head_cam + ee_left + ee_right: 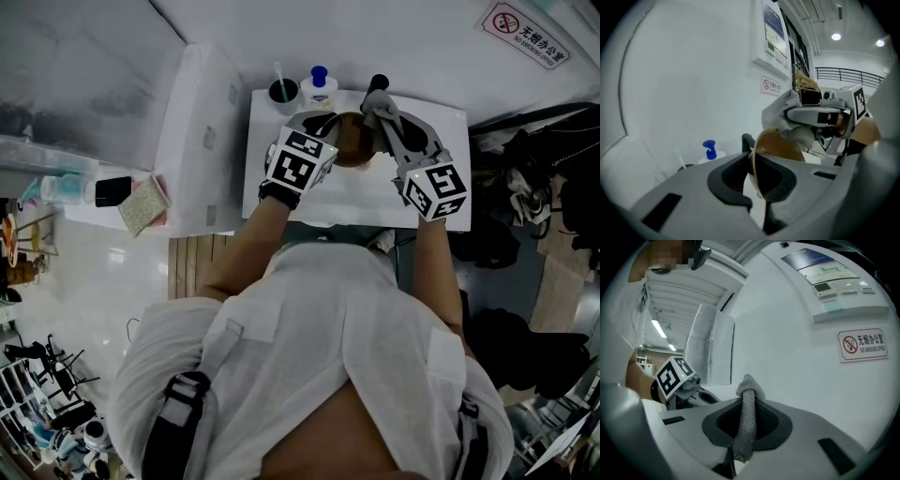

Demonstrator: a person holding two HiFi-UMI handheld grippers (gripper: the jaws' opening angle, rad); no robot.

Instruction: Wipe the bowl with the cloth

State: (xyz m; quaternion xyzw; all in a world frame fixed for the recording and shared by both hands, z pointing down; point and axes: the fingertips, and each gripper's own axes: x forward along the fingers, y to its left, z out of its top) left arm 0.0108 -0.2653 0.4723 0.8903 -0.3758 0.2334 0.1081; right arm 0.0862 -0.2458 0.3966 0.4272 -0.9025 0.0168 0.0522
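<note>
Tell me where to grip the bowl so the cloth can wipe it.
By its thin rim, from the left, as the left gripper does now: the bowl is tilted, its wall fits between the jaws, and the rest lies open to the cloth in the right gripper.

Items part-hidden or unreadable
Bowl (783,147): lower half behind left gripper (757,183). Cloth (776,110): part covered by right gripper (790,115). Cup (283,91): contents too small to tell. Sign (525,35): lower line of print too small to read.
</note>
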